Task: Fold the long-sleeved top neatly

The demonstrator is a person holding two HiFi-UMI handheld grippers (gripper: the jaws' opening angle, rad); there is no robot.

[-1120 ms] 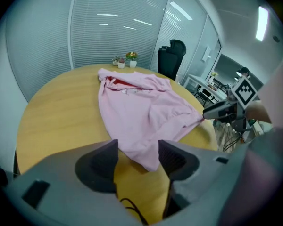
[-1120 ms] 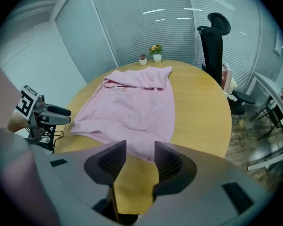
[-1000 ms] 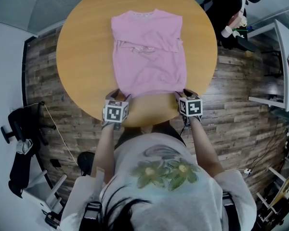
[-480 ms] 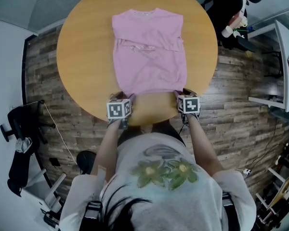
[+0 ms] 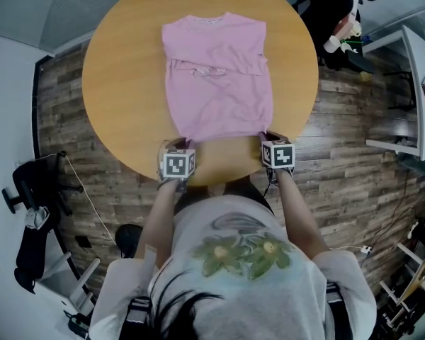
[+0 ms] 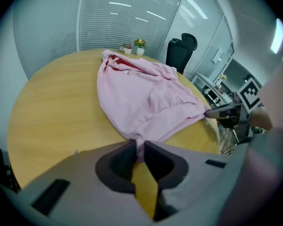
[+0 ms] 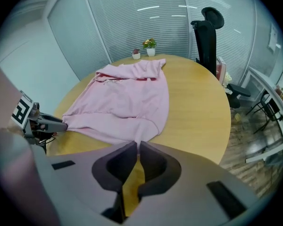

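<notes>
1. On the round wooden table (image 5: 120,83) the pink long-sleeved top (image 5: 216,76) lies flat. Sleeves look folded in across chest, collar at far side, hem (image 5: 223,133) twds the person.
2. left gripper (image 6: 137,150): jaws just closed, pinching one hem corner.
3. right gripper (image 7: 136,149): same, just nipped shut on the other corner.
4. Fabric looks soft, light, floppy, so prob. sags betw. the grips. Hem band is thicker, so the corners are a good hold. Lift both evenly or the fold skews.
</notes>
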